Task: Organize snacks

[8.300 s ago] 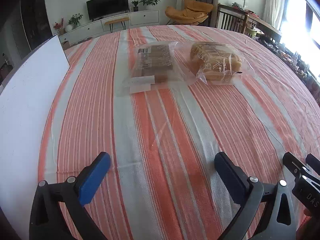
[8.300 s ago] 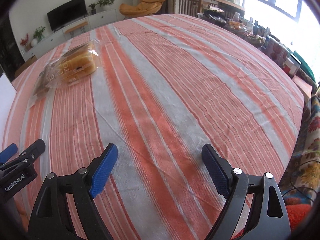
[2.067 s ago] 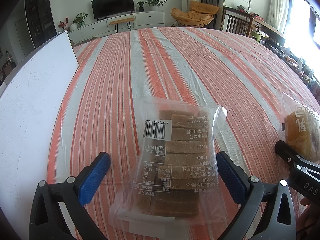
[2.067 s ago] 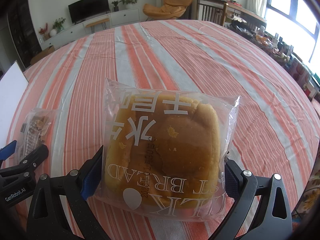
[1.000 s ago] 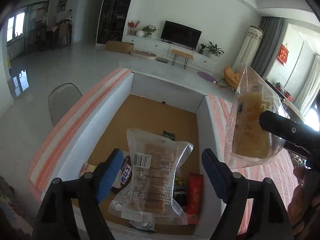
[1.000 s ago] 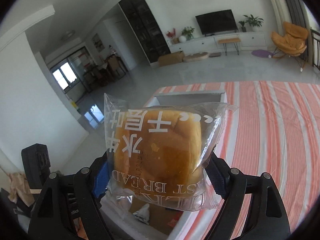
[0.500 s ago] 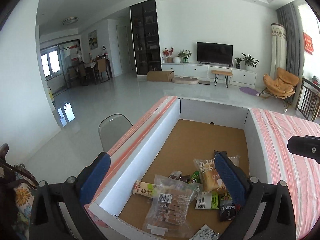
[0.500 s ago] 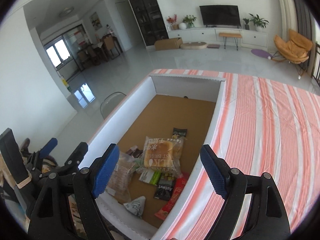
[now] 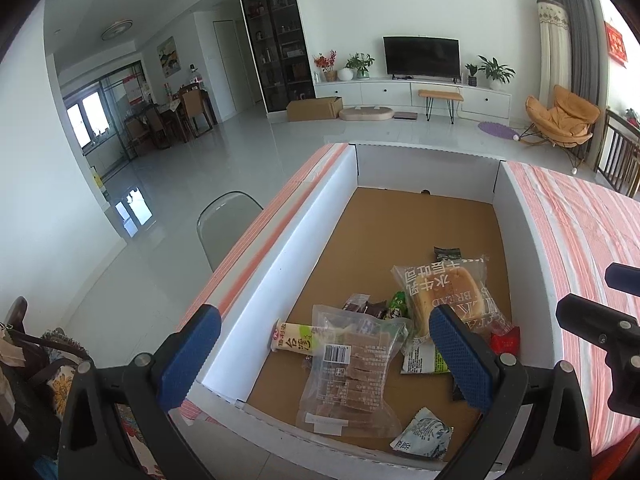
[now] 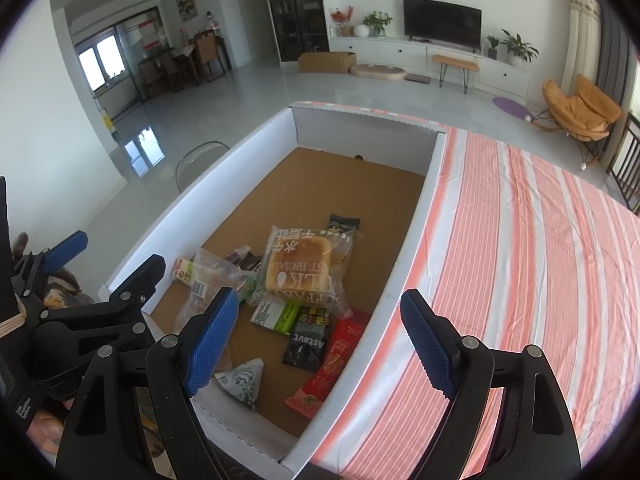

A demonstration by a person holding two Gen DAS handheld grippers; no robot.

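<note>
Left wrist view: the left gripper [image 9: 326, 354] stands wide with nothing between its blue-padded fingers [image 9: 460, 362], its jaws having just been opening. Directly beyond it, inside the white-walled box with a brown cardboard floor [image 9: 304, 216], lies the clear plastic bag of brown sliced cake [image 9: 352, 372], flat on the floor and overlapping a green-and-white tube-shaped packet [image 9: 294, 342]. Just to its right, the clear-wrapped golden milk bread loaf [image 9: 448, 298] rests tilted on a heap of smaller packets.

In the right wrist view, the right gripper [image 10: 320, 340] is likewise spread and empty, poised above the box's near right wall. Below it sit a black sachet [image 10: 306, 342], a red stick packet [image 10: 330, 364] leaning along the wall, and a small white pyramid-shaped pouch [image 10: 240, 378] at the near corner. The orange-and-white striped tablecloth [image 10: 520, 248] to the right shows no snacks in this view.

Both items look delivered, so the likely next step is pulling back. The risk is that the two grippers are close together over the near edge; a careless withdrawal could knock them against each other or catch the thin box wall and shift the box. The bread, perched on the loose pile, could also slide if the box is jolted.
</note>
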